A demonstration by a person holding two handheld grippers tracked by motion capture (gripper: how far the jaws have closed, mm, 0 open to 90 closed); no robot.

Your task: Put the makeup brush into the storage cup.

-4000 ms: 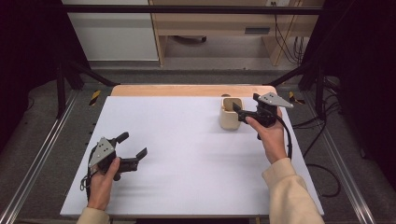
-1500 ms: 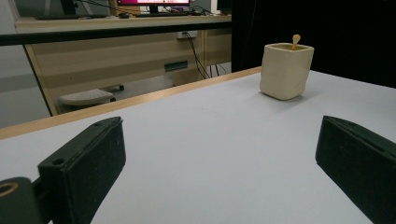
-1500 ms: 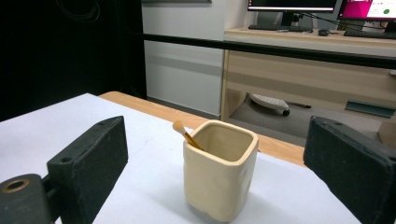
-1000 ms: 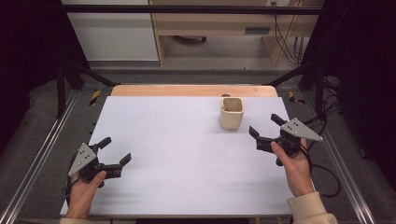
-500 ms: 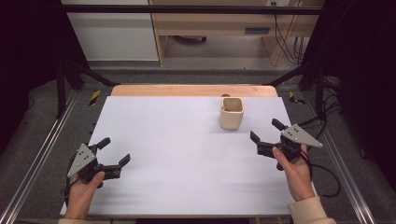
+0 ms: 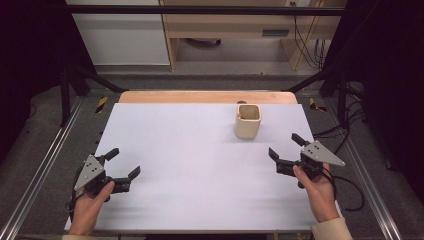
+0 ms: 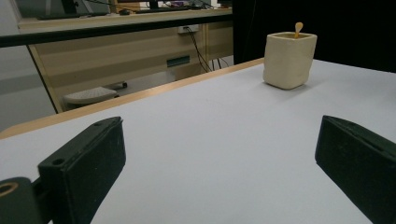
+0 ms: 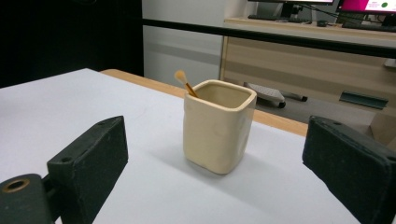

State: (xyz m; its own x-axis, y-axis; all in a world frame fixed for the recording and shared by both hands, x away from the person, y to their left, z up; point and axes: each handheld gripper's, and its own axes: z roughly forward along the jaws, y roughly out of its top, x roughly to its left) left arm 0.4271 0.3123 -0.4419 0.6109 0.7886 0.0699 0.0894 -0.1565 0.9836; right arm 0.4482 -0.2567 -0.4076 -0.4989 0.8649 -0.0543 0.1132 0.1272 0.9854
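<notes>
A cream square cup (image 6: pixel 248 120) stands upright on the white table top (image 6: pixel 200 150), towards the back right. A thin wooden stick with a rounded tip (image 8: pixel 185 84) leans inside it, also seen as the stick (image 7: pixel 298 29) in the left gripper view. My right gripper (image 6: pixel 285 151) is held open near the table's right edge, a short way in front of the cup (image 8: pixel 218 125), with nothing between its jaws. My left gripper (image 6: pixel 123 163) is open and empty at the front left corner, far from the cup (image 7: pixel 288 59).
A wooden strip (image 6: pixel 205 96) runs along the table's back edge. Metal rails (image 6: pixel 40 175) flank the table on both sides. A cable (image 6: pixel 350 187) trails from the right gripper off the right edge. A desk and cabinet (image 6: pixel 235 25) stand beyond the table.
Four seconds ago the right gripper was at the cup; it has since drawn back to the right edge. The left gripper moved from mid-left to the front left corner. Little change in the last second.
</notes>
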